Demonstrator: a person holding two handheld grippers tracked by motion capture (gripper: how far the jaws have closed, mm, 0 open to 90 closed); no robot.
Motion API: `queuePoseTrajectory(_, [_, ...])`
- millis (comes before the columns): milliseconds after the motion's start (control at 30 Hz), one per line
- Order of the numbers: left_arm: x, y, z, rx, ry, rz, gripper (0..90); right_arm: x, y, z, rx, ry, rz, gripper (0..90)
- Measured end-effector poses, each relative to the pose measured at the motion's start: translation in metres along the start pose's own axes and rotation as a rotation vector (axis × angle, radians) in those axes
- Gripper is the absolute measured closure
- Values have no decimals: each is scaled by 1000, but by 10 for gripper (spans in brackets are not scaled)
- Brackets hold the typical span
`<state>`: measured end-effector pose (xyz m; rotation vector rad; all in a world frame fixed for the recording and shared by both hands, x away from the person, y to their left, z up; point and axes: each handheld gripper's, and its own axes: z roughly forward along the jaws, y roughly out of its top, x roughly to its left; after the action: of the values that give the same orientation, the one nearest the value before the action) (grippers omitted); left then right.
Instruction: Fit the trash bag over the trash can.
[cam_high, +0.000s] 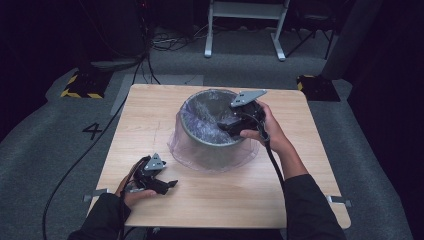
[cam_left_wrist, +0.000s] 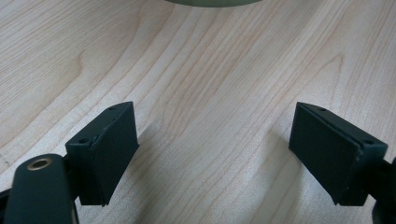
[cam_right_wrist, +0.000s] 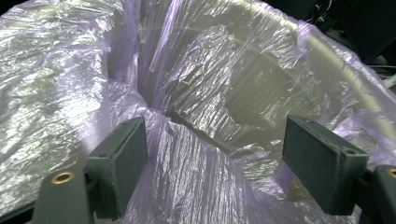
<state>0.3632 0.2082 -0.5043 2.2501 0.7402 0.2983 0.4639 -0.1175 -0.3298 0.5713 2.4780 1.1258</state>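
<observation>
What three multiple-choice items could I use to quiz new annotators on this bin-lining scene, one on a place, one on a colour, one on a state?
1. Where is the right gripper?
A. At the bin's near rim, over the bag
B. On the floor
C. At the table's near left corner

2. What colour is the bag lining the bin?
A. Solid black
B. See-through pale purple
C. Bright yellow

3. How do the left gripper's jaws stand?
A. Shut on the bag
B. Shut on a cable
C. Open over bare wood

Answers:
1. A: the high view shows it at the bin's near rim, and the right gripper view looks into the bag.
2. B: the film has a lilac tint and the bin shows through it.
3. C: the left gripper view shows the jaws wide apart with wood grain between them.
</observation>
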Motion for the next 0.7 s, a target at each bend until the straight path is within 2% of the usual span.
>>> queuePoseTrajectory(267, [0, 0, 0, 0, 0, 0, 149, 0, 2, 7, 48, 13, -5, 226])
queuePoseTrajectory(433, [0, 0, 0, 0, 0, 0, 149, 1, 4, 12, 98, 9, -26, 214])
queuePoseTrajectory(533, [0, 0, 0, 0, 0, 0, 149, 0, 6, 14, 131, 15, -26, 212])
queuePoseTrajectory(700, [0, 0, 0, 0, 0, 0, 149, -2, 9, 19, 216, 26, -12, 210])
